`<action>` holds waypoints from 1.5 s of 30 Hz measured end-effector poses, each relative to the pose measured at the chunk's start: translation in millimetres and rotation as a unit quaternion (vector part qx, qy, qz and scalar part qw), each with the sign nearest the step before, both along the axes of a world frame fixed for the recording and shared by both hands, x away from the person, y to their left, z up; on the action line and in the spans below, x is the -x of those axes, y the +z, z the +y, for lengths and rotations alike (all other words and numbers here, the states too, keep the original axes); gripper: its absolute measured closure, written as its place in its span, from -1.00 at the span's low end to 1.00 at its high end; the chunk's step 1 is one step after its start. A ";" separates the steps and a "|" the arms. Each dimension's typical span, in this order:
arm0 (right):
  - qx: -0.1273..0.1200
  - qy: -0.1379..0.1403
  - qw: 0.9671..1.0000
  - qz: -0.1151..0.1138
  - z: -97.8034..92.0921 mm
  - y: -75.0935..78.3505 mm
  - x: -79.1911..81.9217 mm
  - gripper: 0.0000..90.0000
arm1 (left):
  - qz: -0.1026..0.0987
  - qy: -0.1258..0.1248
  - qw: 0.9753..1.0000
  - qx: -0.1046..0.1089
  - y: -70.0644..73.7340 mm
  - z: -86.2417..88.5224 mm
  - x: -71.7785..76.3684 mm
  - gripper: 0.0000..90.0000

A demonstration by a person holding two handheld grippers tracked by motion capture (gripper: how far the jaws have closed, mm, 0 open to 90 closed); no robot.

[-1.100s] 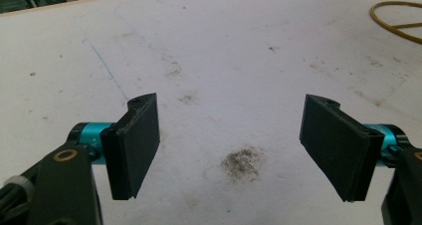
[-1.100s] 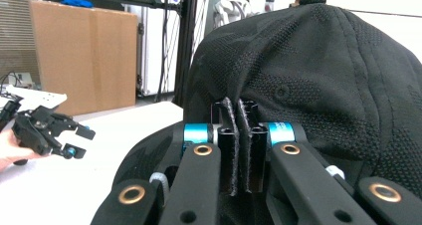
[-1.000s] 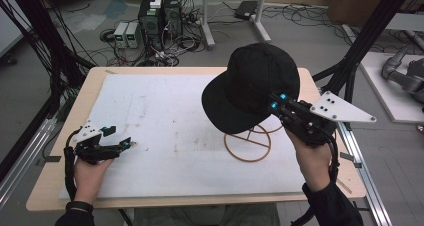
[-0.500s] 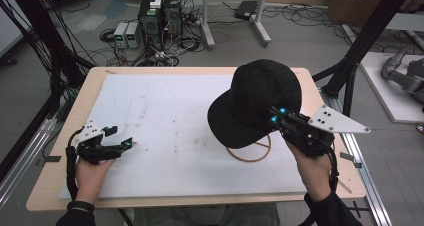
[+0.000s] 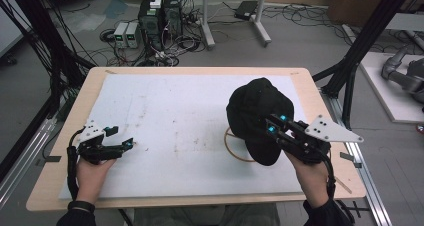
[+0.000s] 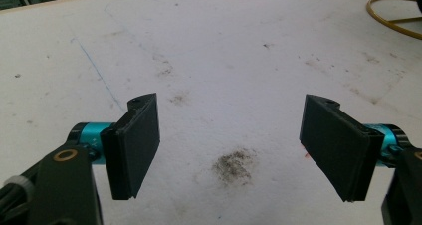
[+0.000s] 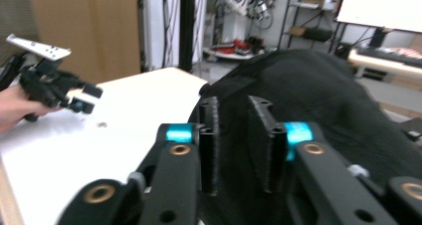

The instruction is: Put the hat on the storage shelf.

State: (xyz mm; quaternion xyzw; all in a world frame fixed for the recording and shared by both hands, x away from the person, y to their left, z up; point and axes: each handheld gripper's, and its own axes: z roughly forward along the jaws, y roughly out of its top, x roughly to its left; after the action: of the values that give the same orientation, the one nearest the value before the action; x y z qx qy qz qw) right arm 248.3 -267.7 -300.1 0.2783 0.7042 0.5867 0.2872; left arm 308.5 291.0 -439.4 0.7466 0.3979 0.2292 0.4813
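Note:
A black cap [image 5: 257, 111] hangs over the right side of the white mat, tilted, above a yellow wire ring stand [image 5: 231, 147] whose base loop shows under it. My right gripper [image 5: 272, 126] is shut on the cap's edge. In the right gripper view its jaws [image 7: 234, 140] stand close together with the cap [image 7: 323, 95] fabric pinched between them. My left gripper [image 5: 127, 145] rests low at the front left of the mat, open. Its jaws stand wide apart [image 6: 229, 145] over bare mat, and the yellow ring [image 6: 393, 21] lies far off.
The white mat [image 5: 175, 106] covers most of the wooden table [image 5: 45, 186] and has dark stains [image 6: 234, 165]. Black frame poles [image 5: 362, 41] rise at the right and left. Boxes and cables [image 5: 160, 16] lie on the floor beyond the far edge.
My right gripper has brought the cap down and toward me over the wire stand, hiding the stand's upper loop. The left gripper has stayed put.

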 end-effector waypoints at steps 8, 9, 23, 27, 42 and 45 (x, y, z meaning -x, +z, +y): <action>-0.035 -0.063 0.997 -0.010 -36.9 -8.2 -4.1 -0.02 | -0.003 -0.003 1.000 -0.003 1.3 -3.0 0.1 -0.48; -0.038 -0.071 0.997 -0.008 -41.7 -10.6 -5.9 -0.06 | -0.003 -0.003 1.000 -0.003 1.3 -3.0 0.1 -0.49; -0.059 -0.154 0.985 0.048 -95.5 -61.0 -25.3 -0.30 | -0.017 -0.019 0.999 -0.024 3.8 -15.4 -1.8 -0.59; -0.059 -0.175 0.980 0.077 -108.3 -84.4 -34.4 -0.32 | -0.016 -0.016 1.000 -0.020 4.1 -15.7 -1.6 -0.64; -0.048 -0.191 0.971 0.133 -116.9 -116.0 -51.8 -0.35 | -0.013 -0.008 1.000 -0.022 4.3 -14.5 2.0 -0.67; -0.045 -0.189 0.971 0.136 -115.7 -117.0 -52.6 -0.35 | -0.015 -0.007 1.000 -0.023 4.5 -14.0 2.3 -0.67</action>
State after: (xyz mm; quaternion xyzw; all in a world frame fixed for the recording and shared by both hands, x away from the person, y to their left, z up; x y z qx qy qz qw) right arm 300.8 -383.4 -417.0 0.4965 0.6439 0.5093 0.2818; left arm 306.3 277.0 -434.9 0.7568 0.3803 0.2464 0.4711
